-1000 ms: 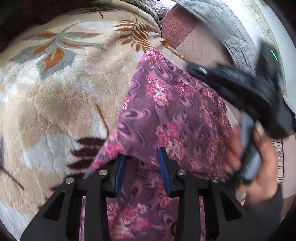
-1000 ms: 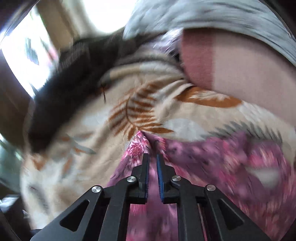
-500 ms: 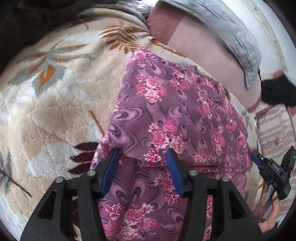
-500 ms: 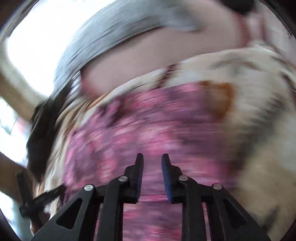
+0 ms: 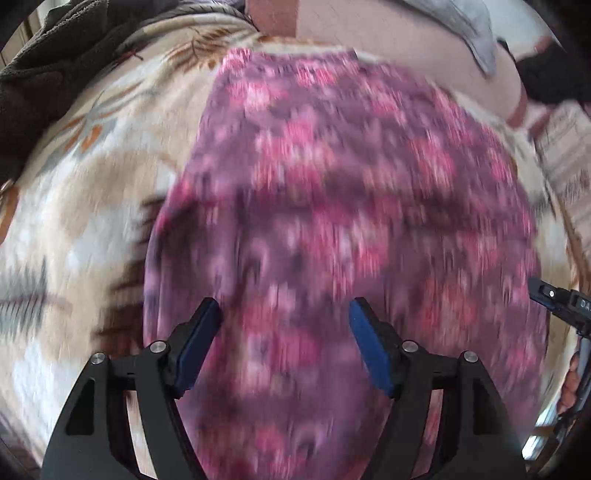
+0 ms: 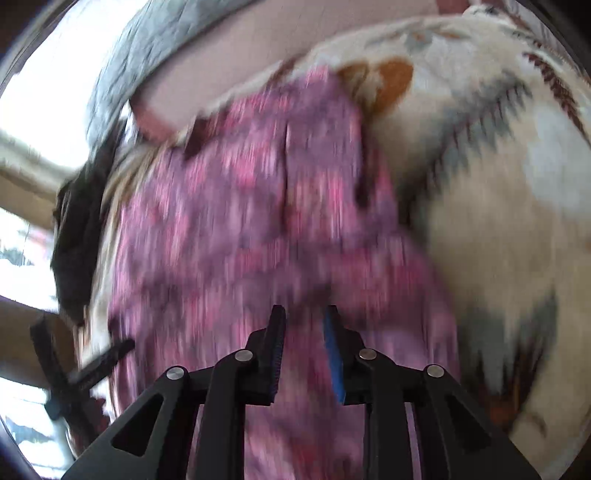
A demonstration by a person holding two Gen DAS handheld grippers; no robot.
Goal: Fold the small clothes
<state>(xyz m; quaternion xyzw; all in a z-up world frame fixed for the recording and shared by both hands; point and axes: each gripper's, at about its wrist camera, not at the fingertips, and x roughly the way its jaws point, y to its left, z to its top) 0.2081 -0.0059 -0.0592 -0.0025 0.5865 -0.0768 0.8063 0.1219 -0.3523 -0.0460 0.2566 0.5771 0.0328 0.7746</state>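
Note:
A purple garment with pink flowers (image 5: 332, 184) lies spread on a cream fleecy blanket with leaf print (image 5: 92, 221). My left gripper (image 5: 284, 317) hangs over the garment's near edge, pointing steeply down. Its jaws are wide and still opening, and the cloth lies below them, not pinched. My right gripper (image 6: 304, 321) is over the same garment (image 6: 240, 221), nearer its right side. Its jaws stand a little apart and are opening, with cloth showing through the gap but not pressed. In the left wrist view the right gripper (image 5: 554, 299) shows at the far right edge. Both views are motion-blurred.
A dark fuzzy garment (image 5: 48, 74) lies at the blanket's far left. Behind the garment are a pink cushion (image 5: 369, 37), a grey quilt (image 5: 461, 18) and a black item (image 5: 546, 81). Striped cloth (image 5: 565, 155) lies to the right. The blanket (image 6: 498, 221) stretches on rightwards.
The left jaws have widened and let go of the cloth fold they pinched. The right gripper swept from the garment's far corner to its right side, and its jaws parted slightly.

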